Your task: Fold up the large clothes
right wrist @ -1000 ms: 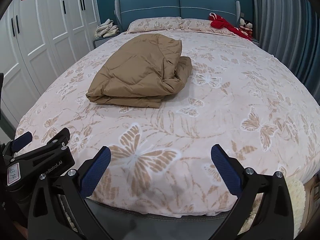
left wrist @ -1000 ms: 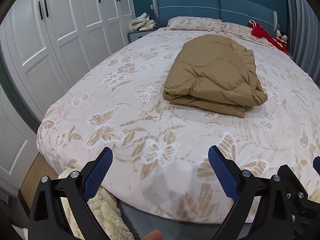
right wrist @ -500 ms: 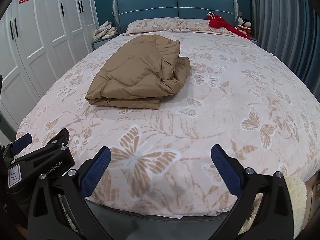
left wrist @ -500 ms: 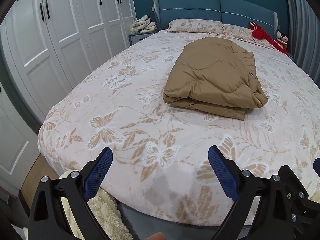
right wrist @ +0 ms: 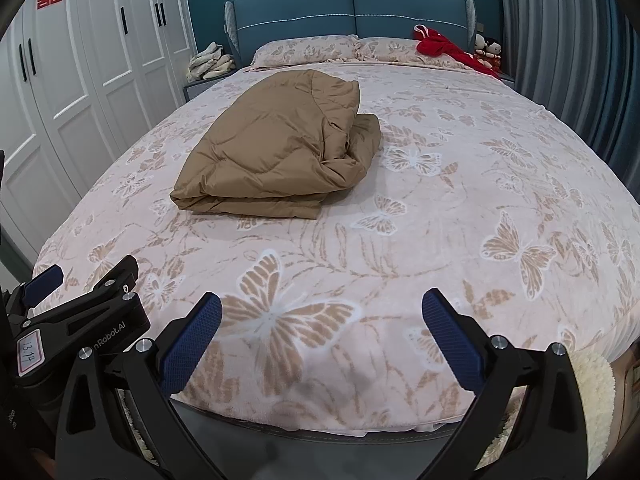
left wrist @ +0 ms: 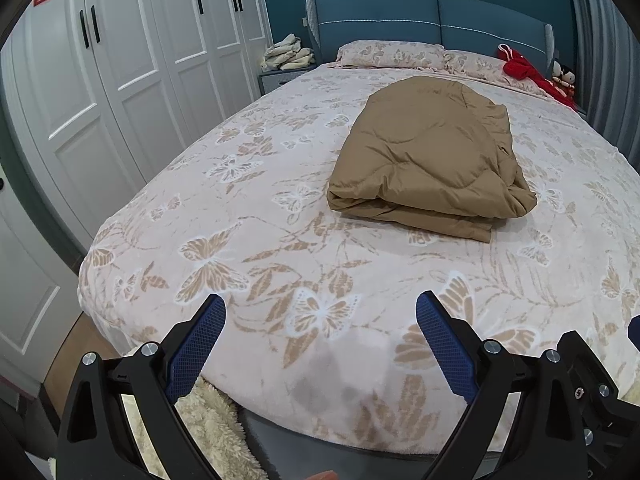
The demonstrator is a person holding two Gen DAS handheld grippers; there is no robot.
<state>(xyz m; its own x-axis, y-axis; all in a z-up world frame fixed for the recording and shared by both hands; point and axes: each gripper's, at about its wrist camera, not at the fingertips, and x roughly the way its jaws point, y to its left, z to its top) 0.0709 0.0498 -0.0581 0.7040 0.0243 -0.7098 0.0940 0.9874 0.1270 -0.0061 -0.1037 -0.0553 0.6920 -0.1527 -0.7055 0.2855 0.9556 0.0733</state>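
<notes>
A tan quilted garment [left wrist: 428,160] lies folded in a thick bundle on the bed [left wrist: 248,220], well away from both grippers. It also shows in the right wrist view [right wrist: 280,148], left of the bed's middle. My left gripper [left wrist: 320,320] is open and empty over the foot edge of the bed. My right gripper [right wrist: 320,316] is open and empty over the same edge, to the right of the left one, whose body [right wrist: 76,320] shows at the lower left.
White wardrobe doors [left wrist: 120,80] run along the left. A blue headboard [right wrist: 352,8], pillows [right wrist: 308,50], red cloth [right wrist: 444,50] and dolls lie at the far end. A nightstand with a pale clothes pile [left wrist: 288,54] stands at the far left. A cream rug [left wrist: 216,428] lies below.
Both grippers have drawn back and tilted slightly, so the bed and bundle sit a little lower in view. The bundle has not moved. Both jaws stay open.
</notes>
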